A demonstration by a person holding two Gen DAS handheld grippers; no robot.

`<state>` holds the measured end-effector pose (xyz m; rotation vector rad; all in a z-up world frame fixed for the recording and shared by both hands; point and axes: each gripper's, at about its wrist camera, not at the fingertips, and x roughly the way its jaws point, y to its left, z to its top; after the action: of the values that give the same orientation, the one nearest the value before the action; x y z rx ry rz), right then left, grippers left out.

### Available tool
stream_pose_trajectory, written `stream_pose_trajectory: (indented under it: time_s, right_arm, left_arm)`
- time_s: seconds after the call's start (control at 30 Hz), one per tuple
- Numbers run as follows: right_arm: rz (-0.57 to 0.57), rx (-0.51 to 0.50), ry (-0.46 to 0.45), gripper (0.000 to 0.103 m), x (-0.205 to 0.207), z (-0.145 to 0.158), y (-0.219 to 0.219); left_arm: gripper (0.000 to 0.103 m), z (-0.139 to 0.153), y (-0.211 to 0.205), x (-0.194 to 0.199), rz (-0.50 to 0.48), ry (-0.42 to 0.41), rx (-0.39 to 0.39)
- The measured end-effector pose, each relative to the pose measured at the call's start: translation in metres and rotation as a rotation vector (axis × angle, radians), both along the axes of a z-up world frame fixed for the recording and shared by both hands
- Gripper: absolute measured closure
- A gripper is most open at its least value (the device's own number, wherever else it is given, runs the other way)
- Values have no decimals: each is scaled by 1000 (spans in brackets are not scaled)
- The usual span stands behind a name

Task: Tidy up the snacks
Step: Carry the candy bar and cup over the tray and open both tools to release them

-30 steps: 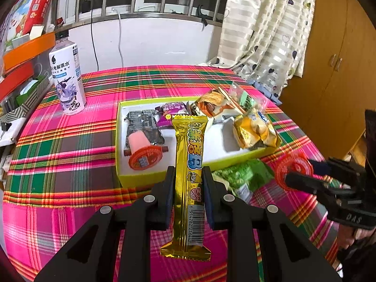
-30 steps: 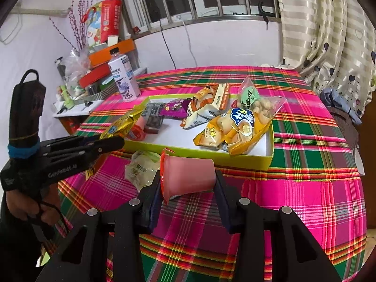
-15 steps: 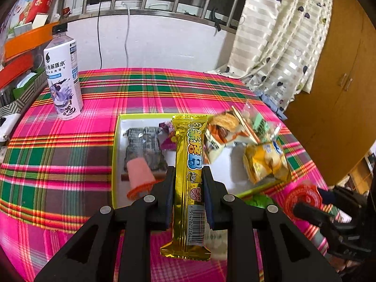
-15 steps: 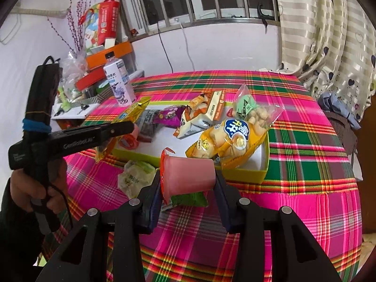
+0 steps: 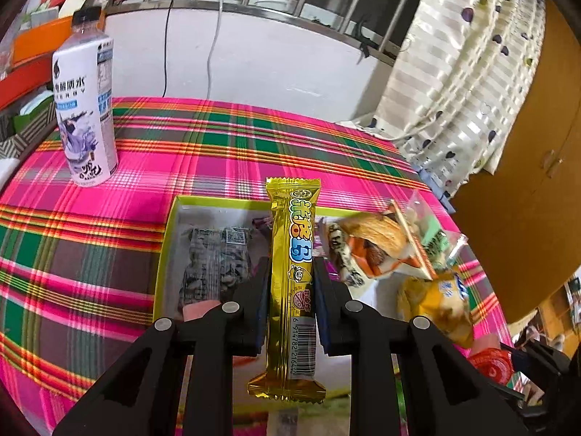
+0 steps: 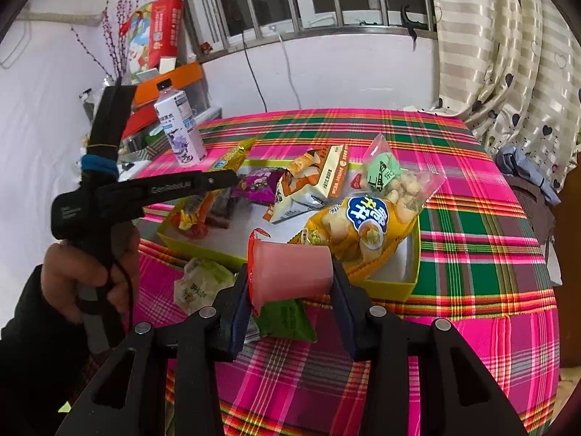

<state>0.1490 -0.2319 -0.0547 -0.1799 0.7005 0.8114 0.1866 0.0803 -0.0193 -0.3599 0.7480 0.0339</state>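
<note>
My left gripper (image 5: 290, 283) is shut on a long gold snack bar (image 5: 293, 250), held upright over the left half of the yellow-green tray (image 5: 167, 232). In the tray lie a dark packet (image 5: 214, 265), an orange and white bag (image 5: 366, 247) and a yellow chip bag (image 5: 435, 298). My right gripper (image 6: 290, 276) is shut on a pink jelly cup (image 6: 290, 272) lying sideways, in front of the tray's near wall (image 6: 385, 285). In the right wrist view the left gripper (image 6: 218, 181) hangs above the tray's left end with the gold bar (image 6: 232, 156).
A white drink bottle (image 5: 85, 109) stands on the plaid tablecloth (image 5: 90, 225) behind the tray. Two green packets (image 6: 203, 283) (image 6: 287, 318) lie on the cloth before the tray. Clutter fills a shelf (image 6: 156, 83) at the left; curtains (image 6: 508, 54) hang at the right.
My left gripper has travelled forward with the gold bar, from before the tray to over its left part, rolling a little. The right gripper has edged closer to the tray with the jelly cup.
</note>
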Motion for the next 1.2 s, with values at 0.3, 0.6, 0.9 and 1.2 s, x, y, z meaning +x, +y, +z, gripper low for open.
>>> stream_pose_trajectory:
  time_s: [0.3,0.6,0.9,1.2]
  right_arm:
    - [18,-14,-3,63,8,-2,19]
    - [30,-32,0,63,15,-5,38]
    - [47,-65,24,63,26,-17,64]
    - [37,-68,39,58,26,-20,63]
  left_arm:
    - [65,-14,13,-4,0,7,-55]
    - [59,0,24,-25,18,-59,-68]
    - [59,5,26,-50,18,-96,-24]
    - [59,2,23,-51,-2,-98,-19]
